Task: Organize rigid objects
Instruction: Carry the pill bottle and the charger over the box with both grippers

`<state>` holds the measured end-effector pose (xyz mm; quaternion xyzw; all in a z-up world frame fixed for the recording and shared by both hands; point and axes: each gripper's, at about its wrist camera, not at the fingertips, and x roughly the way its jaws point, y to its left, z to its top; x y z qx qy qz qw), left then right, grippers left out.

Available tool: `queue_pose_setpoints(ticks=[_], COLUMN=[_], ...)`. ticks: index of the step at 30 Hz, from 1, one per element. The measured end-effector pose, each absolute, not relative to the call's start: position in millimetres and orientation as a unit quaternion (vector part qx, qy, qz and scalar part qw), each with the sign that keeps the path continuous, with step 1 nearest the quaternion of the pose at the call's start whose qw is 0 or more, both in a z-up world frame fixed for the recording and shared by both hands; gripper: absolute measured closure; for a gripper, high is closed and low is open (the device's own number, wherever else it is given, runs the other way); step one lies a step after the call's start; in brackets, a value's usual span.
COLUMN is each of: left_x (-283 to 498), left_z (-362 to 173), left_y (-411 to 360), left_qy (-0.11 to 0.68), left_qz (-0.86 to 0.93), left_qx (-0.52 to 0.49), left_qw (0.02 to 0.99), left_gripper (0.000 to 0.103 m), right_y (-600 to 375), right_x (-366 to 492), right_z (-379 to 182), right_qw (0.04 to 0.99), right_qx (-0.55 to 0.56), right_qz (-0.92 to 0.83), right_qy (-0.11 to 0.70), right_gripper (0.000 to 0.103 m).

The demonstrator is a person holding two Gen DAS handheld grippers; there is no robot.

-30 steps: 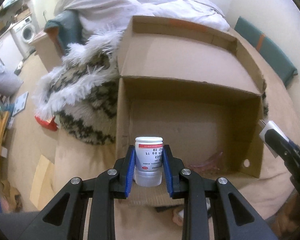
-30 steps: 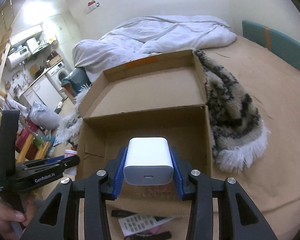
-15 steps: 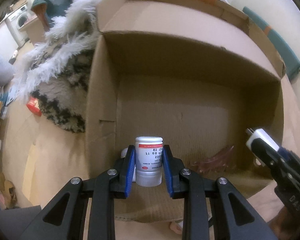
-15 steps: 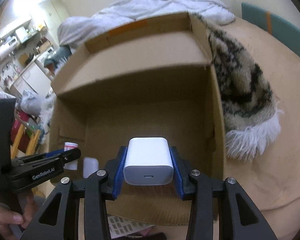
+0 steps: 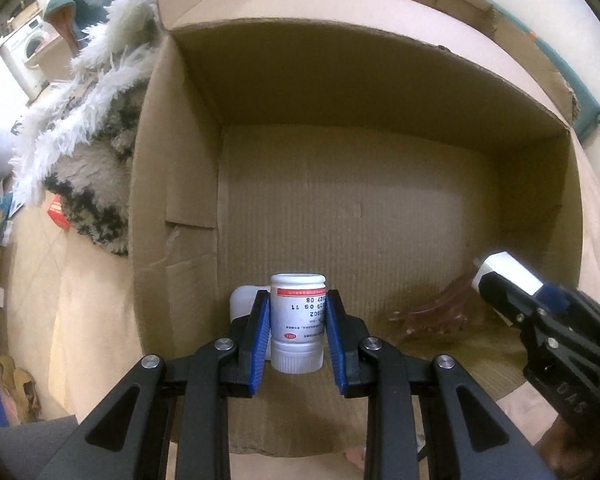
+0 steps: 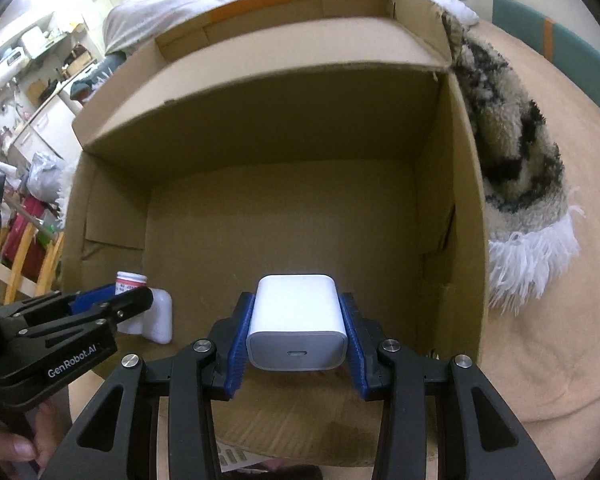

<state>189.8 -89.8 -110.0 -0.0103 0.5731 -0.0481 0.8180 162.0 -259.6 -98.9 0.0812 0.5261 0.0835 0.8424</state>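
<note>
Two things hang over the cardboard box (image 5: 172, 184).
Left jaws pinch a pill bottle (image 5: 298, 320), right jaws a white charger (image 6: 296, 320), ready to drop in.

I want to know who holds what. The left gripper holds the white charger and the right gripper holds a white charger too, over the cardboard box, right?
Not quite. The left gripper holds a white pill bottle, as the left wrist view shows. The right gripper does hold the white charger over the cardboard box.

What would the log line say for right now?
left gripper: shut on pill bottle | right gripper: shut on white charger | both over cardboard box | nothing released
</note>
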Motion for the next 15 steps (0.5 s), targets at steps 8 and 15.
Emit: queue_pose_setpoints(ticks=[8,15], left_x=[193.1,192.6], left_z=[-122.4,-124.2], left_y=[-92.4,-97.2], left_qy=[0.577,0.573], left_qz=[-0.048,-0.049], left_qx=[-0.007,0.0], left_qw=[0.815,0.818], left_gripper=[0.079,0.079], right_y=[-255.8,-259.5], right_x=[162.7,164.4], right_z=[-103.7,-106.7], right_qw=[0.837,0.836], right_qx=[0.079,0.085], right_qz=[0.088,0.081], right_qy=[0.533,0.535], right_gripper=[0.06,0.06])
